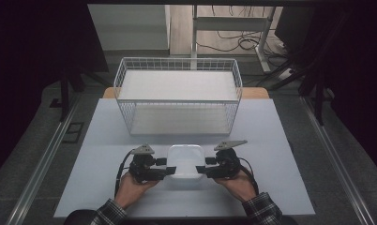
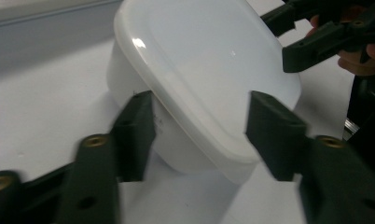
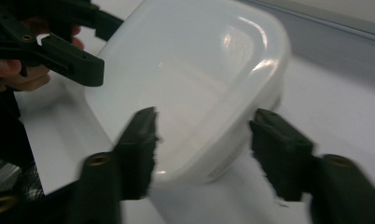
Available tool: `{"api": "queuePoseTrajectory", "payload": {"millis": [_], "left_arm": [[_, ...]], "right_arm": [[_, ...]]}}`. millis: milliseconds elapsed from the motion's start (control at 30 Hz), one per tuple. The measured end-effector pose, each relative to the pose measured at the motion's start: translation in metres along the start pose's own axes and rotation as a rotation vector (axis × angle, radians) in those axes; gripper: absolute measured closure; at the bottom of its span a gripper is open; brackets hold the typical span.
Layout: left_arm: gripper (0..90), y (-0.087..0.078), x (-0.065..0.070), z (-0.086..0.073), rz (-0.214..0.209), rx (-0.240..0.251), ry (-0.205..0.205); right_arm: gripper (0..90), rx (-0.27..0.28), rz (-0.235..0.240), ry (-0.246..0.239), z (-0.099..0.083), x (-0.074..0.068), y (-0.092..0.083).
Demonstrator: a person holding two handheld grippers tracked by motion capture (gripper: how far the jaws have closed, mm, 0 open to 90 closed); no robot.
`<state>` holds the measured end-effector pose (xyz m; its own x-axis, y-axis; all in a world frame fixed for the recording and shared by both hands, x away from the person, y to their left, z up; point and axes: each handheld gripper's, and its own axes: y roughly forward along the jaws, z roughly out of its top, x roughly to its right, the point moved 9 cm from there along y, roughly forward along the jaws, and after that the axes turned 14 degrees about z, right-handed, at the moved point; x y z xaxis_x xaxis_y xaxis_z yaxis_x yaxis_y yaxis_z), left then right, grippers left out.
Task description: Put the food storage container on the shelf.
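A white plastic container (image 1: 185, 158) with a smooth lid sits on the table near the front edge. My left gripper (image 1: 167, 171) is at its left side and my right gripper (image 1: 200, 169) at its right side. In the left gripper view the container (image 2: 199, 56) fills the gap of my left gripper (image 2: 204, 133), whose jaws stand wide apart around its near edge. In the right gripper view my right gripper (image 3: 209, 149) is open the same way around the container (image 3: 190, 65). Each view also shows the other gripper across the lid.
A white wire basket (image 1: 177, 60) stands on the table behind the container, its floor bare. The pale table top (image 1: 271, 178) has free room left and right of the hands. Dark floor, rails and cables surround the table.
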<state>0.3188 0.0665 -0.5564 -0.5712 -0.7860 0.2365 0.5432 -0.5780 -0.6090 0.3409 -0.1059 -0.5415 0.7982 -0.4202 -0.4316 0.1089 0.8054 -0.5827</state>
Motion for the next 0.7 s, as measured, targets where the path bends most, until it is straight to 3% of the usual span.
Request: {"api": "queuePoseTrajectory", "payload": {"millis": [100,133,233,333,467,700], "left_arm": [[59.3,-0.004,0.000,0.001,0.015,0.006,0.002],[59.3,-0.005,0.000,0.002,0.021,0.017,-0.001],[69.0,-0.007,-0.003,0.005,0.068,0.043,-0.001],[78.1,-0.007,-0.006,0.007,0.093,0.062,-0.013],[78.6,-0.006,-0.008,0.008,0.113,0.073,-0.020],[78.9,-0.007,-0.017,0.022,0.120,0.088,-0.034]], "right_arm": [[58.8,0.019,-0.017,0.006,-0.001,-0.003,-0.005],[58.8,0.019,-0.017,0.006,-0.001,-0.003,-0.005],[69.8,0.058,-0.048,0.001,0.003,-0.002,-0.010],[77.0,0.066,-0.105,-0.028,0.003,0.000,-0.011],[77.4,0.085,-0.136,-0.050,0.005,0.001,-0.009],[77.6,0.141,-0.139,-0.062,0.021,0.003,-0.011]]}}
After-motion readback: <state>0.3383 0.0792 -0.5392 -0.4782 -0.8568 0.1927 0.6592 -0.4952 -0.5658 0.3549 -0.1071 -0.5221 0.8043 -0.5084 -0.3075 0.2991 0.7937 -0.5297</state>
